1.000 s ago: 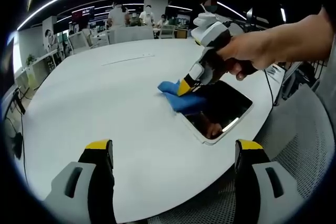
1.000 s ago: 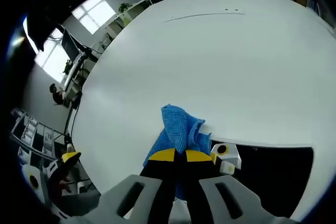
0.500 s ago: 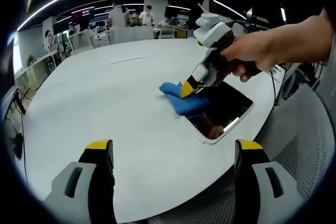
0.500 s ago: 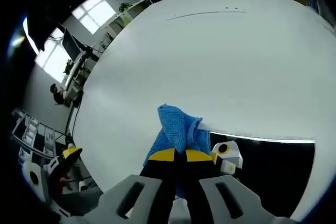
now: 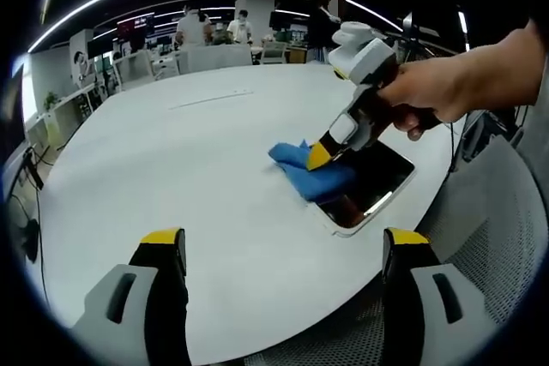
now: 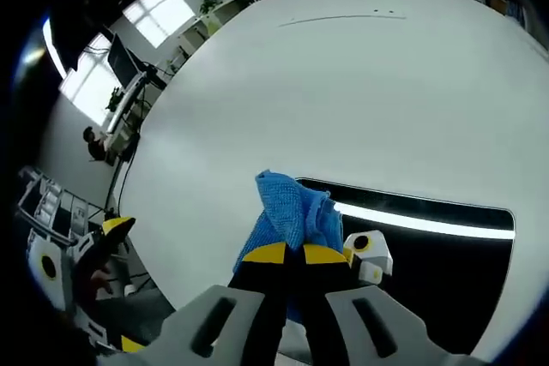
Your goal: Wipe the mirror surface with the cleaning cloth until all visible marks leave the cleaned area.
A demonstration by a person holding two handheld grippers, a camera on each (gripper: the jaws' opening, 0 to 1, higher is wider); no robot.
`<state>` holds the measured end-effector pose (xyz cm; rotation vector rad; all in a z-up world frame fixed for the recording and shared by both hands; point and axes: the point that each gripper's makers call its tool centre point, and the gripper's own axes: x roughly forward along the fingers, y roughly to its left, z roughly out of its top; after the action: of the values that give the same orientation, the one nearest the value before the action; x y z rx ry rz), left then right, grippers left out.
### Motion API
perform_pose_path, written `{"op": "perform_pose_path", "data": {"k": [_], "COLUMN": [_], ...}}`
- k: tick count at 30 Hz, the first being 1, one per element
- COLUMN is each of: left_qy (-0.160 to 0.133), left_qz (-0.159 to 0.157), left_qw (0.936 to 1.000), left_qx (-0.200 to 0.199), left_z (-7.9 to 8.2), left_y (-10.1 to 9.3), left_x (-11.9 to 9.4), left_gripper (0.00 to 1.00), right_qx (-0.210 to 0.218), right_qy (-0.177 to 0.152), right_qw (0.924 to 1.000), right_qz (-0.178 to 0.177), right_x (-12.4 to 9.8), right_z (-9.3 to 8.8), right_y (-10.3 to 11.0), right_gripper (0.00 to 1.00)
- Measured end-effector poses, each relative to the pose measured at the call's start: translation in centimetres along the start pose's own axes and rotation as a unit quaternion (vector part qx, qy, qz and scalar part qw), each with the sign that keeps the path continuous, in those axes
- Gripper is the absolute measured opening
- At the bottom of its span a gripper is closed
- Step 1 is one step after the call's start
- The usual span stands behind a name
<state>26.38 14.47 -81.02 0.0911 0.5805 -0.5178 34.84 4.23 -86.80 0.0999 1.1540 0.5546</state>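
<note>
Wiping appears under way, not finished. The right gripper [image 6: 286,254] has its jaws clamped on the blue cleaning cloth [image 6: 293,212], pressed at one end of the mirror [image 6: 446,255] on the white table [image 5: 171,169]. The left gripper [image 5: 283,250] hangs with jaws wide apart, holding nothing. Marks cannot be made out; most of the glass seems unwiped.

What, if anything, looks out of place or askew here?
Nothing stands out. The right claw holds the blue cloth on the mirror, which lies flat on the white table.
</note>
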Motion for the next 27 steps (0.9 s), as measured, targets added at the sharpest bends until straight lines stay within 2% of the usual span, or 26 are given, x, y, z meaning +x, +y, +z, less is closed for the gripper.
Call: {"op": "perform_pose_path", "data": {"k": [10,17,20,27], "left_qy": [0.002,0.002,0.003,0.006], "left_qz": [0.0,0.0,0.001,-0.002], "left_qw": [1.0,1.0,1.0,1.0], "left_qx": [0.003,0.003,0.003,0.002], "left_z": [0.0,0.0,-0.1,-0.2], "left_y": [-0.1,-0.1,-0.1,-0.2], "left_x": [0.0,0.0,0.0,0.0], "left_gripper": [0.93,0.93,0.94,0.95], "right_qx": [-0.01,-0.026,-0.007,-0.014], "right_qy": [0.01,0.012,0.014,0.011], "right_qw": [0.9999,0.9995,0.9998,0.9997], "right_qz": [0.001,0.01,0.014,0.015], "right_x": [-0.6,-0.7,-0.7,-1.0], "right_z": [-1.5,-1.5,-1.4,-1.5], "right_y": [0.8,0.8,0.6,0.1], "right_gripper": [0.0,0.0,0.0,0.0]}}
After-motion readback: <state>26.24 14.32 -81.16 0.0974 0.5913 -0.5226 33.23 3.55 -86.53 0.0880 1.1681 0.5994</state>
